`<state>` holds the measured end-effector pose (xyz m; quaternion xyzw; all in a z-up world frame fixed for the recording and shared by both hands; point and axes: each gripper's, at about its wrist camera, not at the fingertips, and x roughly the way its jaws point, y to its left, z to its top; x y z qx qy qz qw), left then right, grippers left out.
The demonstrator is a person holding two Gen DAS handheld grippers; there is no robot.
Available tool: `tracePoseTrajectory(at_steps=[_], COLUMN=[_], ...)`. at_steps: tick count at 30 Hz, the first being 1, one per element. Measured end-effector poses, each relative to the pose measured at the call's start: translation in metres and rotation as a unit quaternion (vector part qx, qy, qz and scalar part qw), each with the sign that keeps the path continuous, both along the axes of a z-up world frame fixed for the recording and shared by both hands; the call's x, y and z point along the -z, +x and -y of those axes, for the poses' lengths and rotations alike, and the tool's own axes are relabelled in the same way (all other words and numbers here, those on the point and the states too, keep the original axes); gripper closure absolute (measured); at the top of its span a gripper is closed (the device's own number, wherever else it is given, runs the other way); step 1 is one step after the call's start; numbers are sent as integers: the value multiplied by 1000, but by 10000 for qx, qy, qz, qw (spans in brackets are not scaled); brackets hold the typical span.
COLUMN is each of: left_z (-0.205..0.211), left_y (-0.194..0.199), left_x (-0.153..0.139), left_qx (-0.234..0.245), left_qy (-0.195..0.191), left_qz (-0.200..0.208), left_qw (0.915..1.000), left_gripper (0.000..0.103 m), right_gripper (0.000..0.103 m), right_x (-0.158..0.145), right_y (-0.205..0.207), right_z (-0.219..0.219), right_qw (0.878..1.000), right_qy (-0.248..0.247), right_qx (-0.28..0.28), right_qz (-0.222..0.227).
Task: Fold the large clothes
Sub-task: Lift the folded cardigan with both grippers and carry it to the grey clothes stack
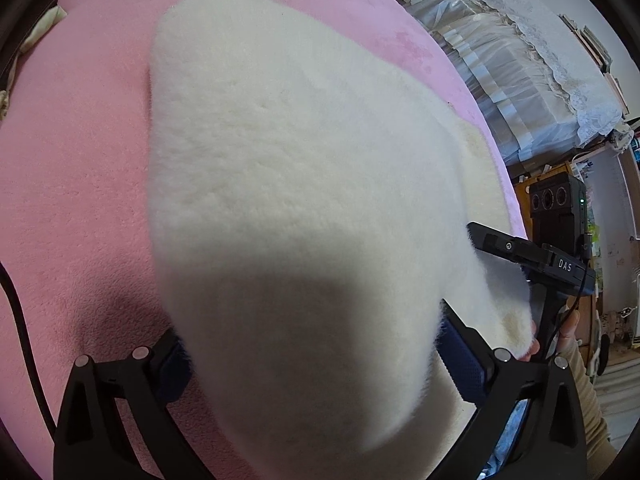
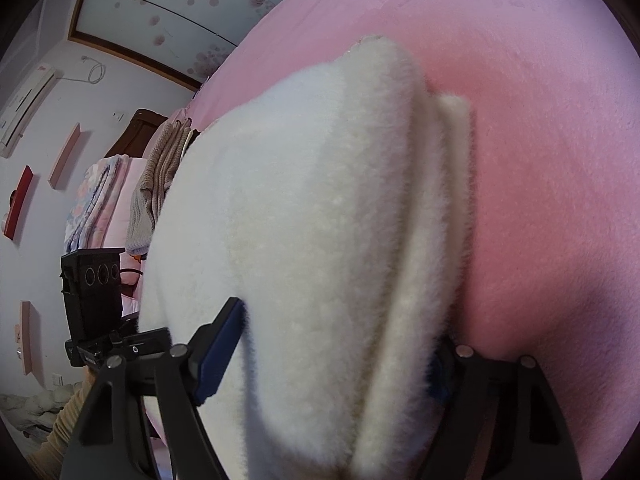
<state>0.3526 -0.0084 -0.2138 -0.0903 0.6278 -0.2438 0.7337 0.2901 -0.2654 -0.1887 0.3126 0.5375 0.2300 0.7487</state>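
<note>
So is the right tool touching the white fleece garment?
Touching. In the right wrist view, the right tool has its blue pads pressed into the folded white fleece garment from both sides.

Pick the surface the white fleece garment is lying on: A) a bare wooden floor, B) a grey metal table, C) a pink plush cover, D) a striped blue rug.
C: the white fleece garment lies spread on a pink plush cover, which shows around it in both wrist views, while the left hand-held gripper and the right hand-held gripper each straddle its near edge.

Black gripper fingers (image 1: 466, 364) with blue pads, silver screws; beige ribbed sleeve (image 1: 592, 412).
</note>
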Motion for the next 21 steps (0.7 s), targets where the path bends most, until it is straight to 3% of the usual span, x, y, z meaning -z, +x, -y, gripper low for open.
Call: tracePoseTrajectory(at_steps=[8, 15, 21], left_z=[6, 7, -21], left_y=[-16, -31, -58], left_x=[-23, -51, -82], left_qx=[-28, -48, 49], left_qy=[367, 609, 683], left_qz=[521, 715, 649], left_qw=[9980, 9956, 9955], left_gripper=[26, 33, 33], right_gripper=[56, 62, 63], right_x=[-15, -41, -61], right_y=[-14, -33, -69], right_z=[1, -9, -37], right_qw=[9994, 9982, 9989], right_qy=[-109, -302, -249], right_qx=[221, 367, 288], right_qz=[244, 366, 265])
